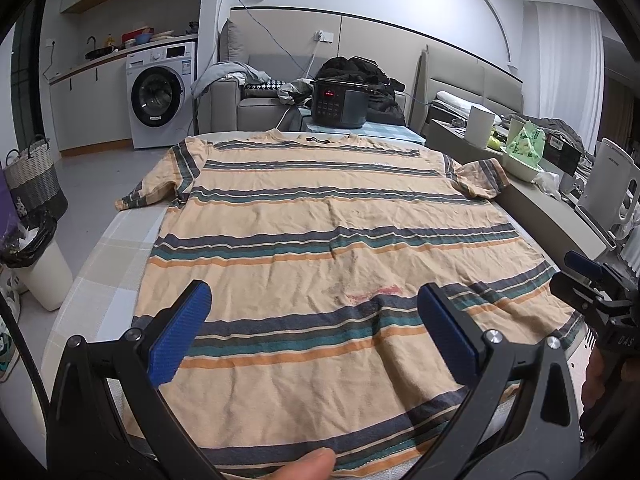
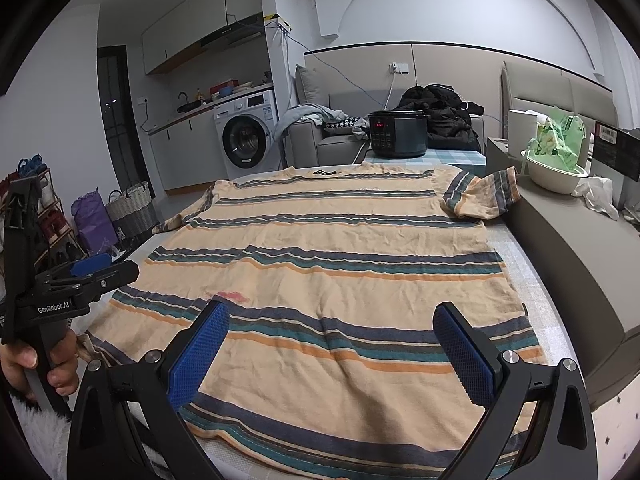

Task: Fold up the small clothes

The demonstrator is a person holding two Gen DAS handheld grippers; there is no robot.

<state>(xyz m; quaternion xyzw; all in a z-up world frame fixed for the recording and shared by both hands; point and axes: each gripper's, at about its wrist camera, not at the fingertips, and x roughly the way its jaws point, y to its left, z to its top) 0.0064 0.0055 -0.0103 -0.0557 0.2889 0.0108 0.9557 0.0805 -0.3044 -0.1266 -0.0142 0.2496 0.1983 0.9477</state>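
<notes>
An orange T-shirt with dark, teal and white stripes (image 1: 320, 220) lies flat and spread out on the table, collar at the far end, hem towards me; it also shows in the right wrist view (image 2: 340, 248). A small red stain sits near its lower middle. My left gripper (image 1: 314, 304) is open and empty, hovering above the hem at the shirt's near left. My right gripper (image 2: 332, 322) is open and empty above the hem at the near right. Each gripper shows at the edge of the other's view, the right one (image 1: 592, 280) and the left one (image 2: 92, 272).
A black rice cooker (image 1: 340, 102) stands beyond the collar. A grey ledge (image 1: 552, 216) along the right carries a green bag in a bowl (image 2: 556, 160) and a white cup. A white bin (image 1: 40, 264) and woven basket (image 1: 32, 176) stand on the floor at left.
</notes>
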